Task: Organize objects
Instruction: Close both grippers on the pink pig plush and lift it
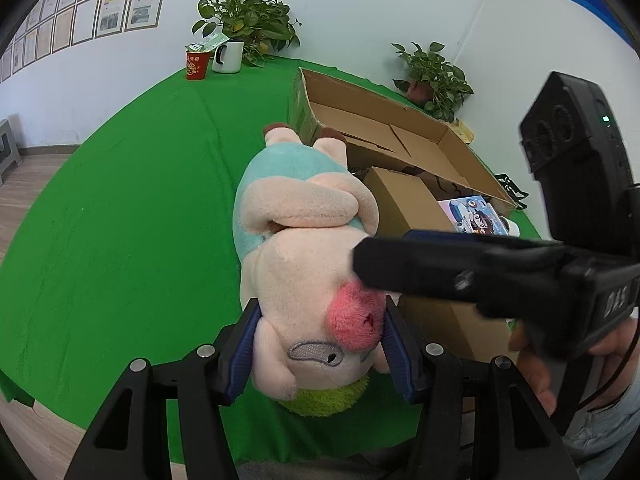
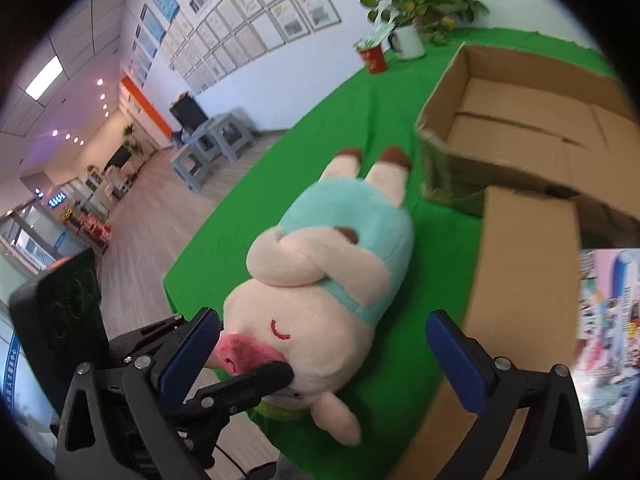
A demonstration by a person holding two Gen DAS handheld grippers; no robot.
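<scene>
Two tools meet at one end of the plush pig (image 1: 304, 248): the left tool (image 1: 320, 344) is clamped on its head, while the right tool (image 2: 324, 344) stands apart around it. From there the pig's long axis runs away across the green table (image 1: 140, 200), feet toward the open cardboard box (image 1: 400, 136).

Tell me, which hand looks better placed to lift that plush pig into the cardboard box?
Left, probably. The left gripper already clamps the plush pig at its head, fingers pressing both sides. The right gripper stands wide open around the pig, gripping nothing. The cardboard box sits just beyond.
</scene>
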